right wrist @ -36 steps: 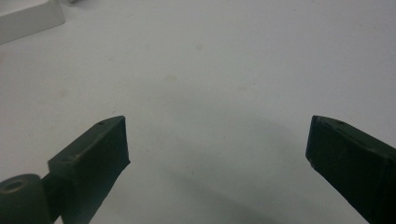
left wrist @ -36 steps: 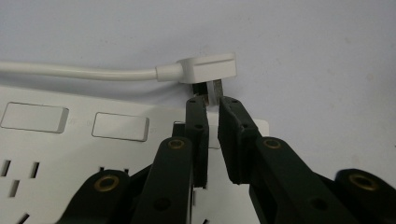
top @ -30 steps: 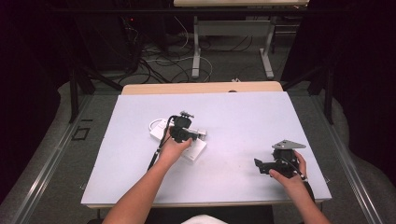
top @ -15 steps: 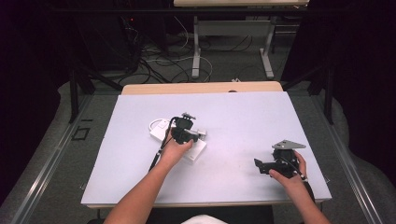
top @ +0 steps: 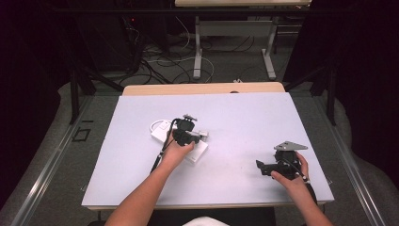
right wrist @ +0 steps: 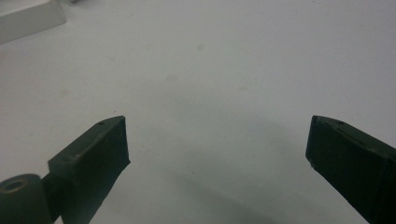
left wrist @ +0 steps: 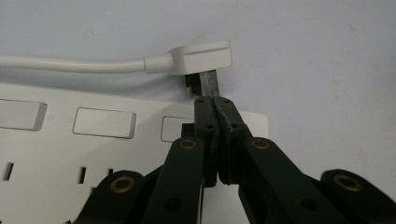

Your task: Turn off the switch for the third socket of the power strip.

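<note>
White plug, lying just beyond the far edge of the white power strip left of centre on the table, is being pinched by one metal prong in the left gripper, while the right gripper is resting near the right edge, jaws spread wide, holding nothing.

Both hands hold grippers, forearms in from the bottom.
Left gripper jaws pinched together; right gripper jaws spread wide, tips apart.
</note>
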Demonstrator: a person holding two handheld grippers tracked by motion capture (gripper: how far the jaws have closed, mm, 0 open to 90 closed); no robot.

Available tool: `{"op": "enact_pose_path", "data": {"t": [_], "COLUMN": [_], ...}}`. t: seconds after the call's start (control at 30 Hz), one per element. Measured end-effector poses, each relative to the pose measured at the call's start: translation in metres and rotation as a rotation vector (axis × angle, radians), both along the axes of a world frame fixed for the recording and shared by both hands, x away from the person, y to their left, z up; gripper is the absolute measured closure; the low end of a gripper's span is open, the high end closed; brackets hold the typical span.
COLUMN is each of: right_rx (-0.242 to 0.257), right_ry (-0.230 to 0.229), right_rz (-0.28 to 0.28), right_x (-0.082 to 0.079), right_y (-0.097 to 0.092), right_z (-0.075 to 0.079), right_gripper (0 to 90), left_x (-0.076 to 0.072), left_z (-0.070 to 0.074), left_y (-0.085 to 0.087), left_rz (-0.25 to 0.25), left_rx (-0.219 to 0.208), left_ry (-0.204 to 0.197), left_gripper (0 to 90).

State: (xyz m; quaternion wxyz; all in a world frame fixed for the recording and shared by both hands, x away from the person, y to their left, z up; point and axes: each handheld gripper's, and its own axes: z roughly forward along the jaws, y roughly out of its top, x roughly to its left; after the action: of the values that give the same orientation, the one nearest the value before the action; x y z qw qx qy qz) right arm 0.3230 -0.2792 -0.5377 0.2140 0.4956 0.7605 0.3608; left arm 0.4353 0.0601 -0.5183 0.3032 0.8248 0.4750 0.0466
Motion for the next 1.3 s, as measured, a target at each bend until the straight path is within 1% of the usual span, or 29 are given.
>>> {"op": "enact_pose_path", "data": {"t": [0.23, 0.37, 0.4, 0.43, 0.5, 0.53, 0.6, 0.63, 0.67, 0.7, 0.77, 0.93, 0.97, 1.03, 1.3], "right_rx": [0.000, 0.001, 0.001, 0.004, 0.005, 0.002, 0.000, -0.001, 0.001, 0.002, 0.002, -0.001, -0.002, 0.001, 0.001], "right_ry": [0.001, 0.002, 0.002, 0.002, 0.002, 0.002, 0.001, -0.001, 0.001, 0.002, 0.002, 0.001, 0.000, 0.001, 0.001], "right_rz": [0.001, 0.002, 0.002, -0.001, 0.000, 0.002, 0.000, 0.003, 0.002, 0.001, 0.003, 0.000, 0.000, 0.001, 0.000], "right_x": [0.0000, 0.0003, 0.0002, 0.0002, 0.0001, 0.0001, -0.0001, 0.0001, 0.0000, -0.0001, 0.0001, 0.0000, 0.0001, 0.0001, 0.0002], "right_y": [0.0000, 0.0003, 0.0006, 0.0010, 0.0009, 0.0004, 0.0002, 0.0000, 0.0002, 0.0003, 0.0002, 0.0001, 0.0000, 0.0002, 0.0000], "right_z": [0.0000, -0.0004, -0.0004, -0.0003, -0.0002, -0.0002, 0.0000, 0.0000, 0.0000, 0.0000, -0.0003, 0.0001, -0.0001, -0.0002, -0.0003], "right_gripper": [5.4, 5.4, 5.4, 5.4, 5.4, 5.4, 5.4, 5.4, 5.4, 5.4, 5.4, 5.4, 5.4, 5.4, 5.4], "left_x": [0.0000, -0.0001, -0.0006, -0.0006, -0.0006, -0.0006, 0.0002, 0.0003, -0.0005, -0.0003, -0.0004, -0.0001, -0.0005, -0.0005, -0.0006], "left_z": [0.0003, -0.0001, 0.0001, 0.0001, 0.0001, -0.0001, -0.0005, -0.0018, -0.0020, -0.0018, -0.0019, -0.0017, -0.0019, -0.0019, -0.0014], "left_y": [0.0001, -0.0001, -0.0008, -0.0008, -0.0010, -0.0013, -0.0006, -0.0005, -0.0013, -0.0010, -0.0016, -0.0011, -0.0015, -0.0014, -0.0017], "left_rz": [0.004, 0.001, -0.001, -0.001, -0.016, -0.016, -0.023, -0.019, -0.009, -0.024, -0.028, -0.022, -0.014, -0.011, -0.020], "left_rx": [0.002, 0.002, 0.011, 0.011, 0.028, 0.031, 0.028, 0.017, 0.010, 0.026, 0.029, 0.027, 0.016, 0.012, 0.027], "left_ry": [0.007, -0.001, 0.001, 0.001, -0.010, -0.014, -0.013, 0.001, 0.003, -0.010, -0.018, -0.010, -0.003, 0.001, -0.011], "left_gripper": [89.5, 89.7, 89.7, 89.8, 89.8, 89.8, 89.9, 89.9, 90.0, 89.9, 90.0, 90.0, 89.9, 89.9, 88.9]}}
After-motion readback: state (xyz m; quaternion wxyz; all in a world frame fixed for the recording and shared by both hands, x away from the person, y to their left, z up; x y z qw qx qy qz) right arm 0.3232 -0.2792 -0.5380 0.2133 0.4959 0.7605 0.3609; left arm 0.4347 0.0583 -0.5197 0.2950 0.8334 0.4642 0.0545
